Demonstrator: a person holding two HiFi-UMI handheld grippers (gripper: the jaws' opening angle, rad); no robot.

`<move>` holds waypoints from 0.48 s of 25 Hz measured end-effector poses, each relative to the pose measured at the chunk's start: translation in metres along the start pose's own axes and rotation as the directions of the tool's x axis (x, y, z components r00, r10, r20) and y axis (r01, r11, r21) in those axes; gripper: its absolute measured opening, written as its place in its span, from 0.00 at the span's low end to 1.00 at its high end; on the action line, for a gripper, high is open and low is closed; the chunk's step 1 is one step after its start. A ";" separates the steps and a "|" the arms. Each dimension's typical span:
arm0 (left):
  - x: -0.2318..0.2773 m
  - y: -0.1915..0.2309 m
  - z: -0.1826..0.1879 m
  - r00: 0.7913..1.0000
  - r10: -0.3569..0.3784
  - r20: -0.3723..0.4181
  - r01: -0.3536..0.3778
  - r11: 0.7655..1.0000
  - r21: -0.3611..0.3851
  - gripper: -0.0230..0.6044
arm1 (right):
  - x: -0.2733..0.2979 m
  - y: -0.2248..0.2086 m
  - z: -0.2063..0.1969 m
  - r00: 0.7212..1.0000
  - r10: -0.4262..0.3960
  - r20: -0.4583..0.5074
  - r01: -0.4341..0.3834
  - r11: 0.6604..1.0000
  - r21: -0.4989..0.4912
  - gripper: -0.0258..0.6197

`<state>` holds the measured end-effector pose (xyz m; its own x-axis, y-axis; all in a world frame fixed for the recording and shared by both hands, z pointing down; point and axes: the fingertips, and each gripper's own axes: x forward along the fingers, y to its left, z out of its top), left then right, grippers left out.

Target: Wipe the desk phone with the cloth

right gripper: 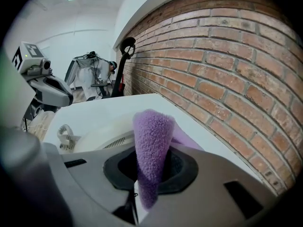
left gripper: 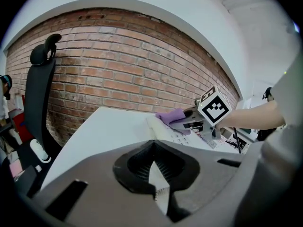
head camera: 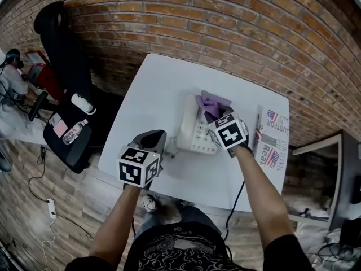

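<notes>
A white desk phone (head camera: 193, 127) lies on the white table (head camera: 152, 92), right of middle. My right gripper (head camera: 215, 117) is over the phone's far end, shut on a purple cloth (head camera: 213, 103) that rests on the phone. In the right gripper view the cloth (right gripper: 152, 141) stands up from between the jaws, with the phone (right gripper: 102, 134) and its coiled cord (right gripper: 66, 136) below. My left gripper (head camera: 153, 141) hovers over the table's near left part, clear of the phone, shut and holding nothing. The left gripper view shows the phone (left gripper: 165, 129) and cloth (left gripper: 169, 116) ahead.
Printed papers (head camera: 272, 137) lie on the table's right end. A brick wall runs behind the table. A black office chair (head camera: 62, 49) and a seat with a bottle (head camera: 72, 133) stand to the left. A black cable (head camera: 234, 202) hangs off the near edge.
</notes>
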<state>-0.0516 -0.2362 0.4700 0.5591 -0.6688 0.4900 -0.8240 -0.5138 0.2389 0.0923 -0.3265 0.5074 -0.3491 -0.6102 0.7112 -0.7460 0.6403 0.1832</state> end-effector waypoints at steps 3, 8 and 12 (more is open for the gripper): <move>-0.002 -0.003 -0.002 1.000 -0.022 0.000 0.022 1.000 0.006 0.05 | -0.003 0.010 -0.005 1.000 0.000 -0.008 0.000 1.000 0.012 0.12; -0.007 -0.008 -0.007 0.999 -0.054 -0.004 0.054 0.998 0.018 0.05 | -0.007 0.024 -0.013 1.000 -0.008 -0.019 0.008 1.000 0.030 0.12; -0.012 -0.008 -0.011 0.998 -0.069 -0.010 0.069 0.997 0.025 0.05 | -0.011 0.033 -0.018 1.000 -0.013 -0.025 0.014 0.999 0.048 0.12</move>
<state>-0.0530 -0.2178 0.4712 0.6134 -0.6268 0.4805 -0.7810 -0.5717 0.2514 0.0818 -0.2903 0.5180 -0.3254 -0.6068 0.7252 -0.7773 0.6084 0.1603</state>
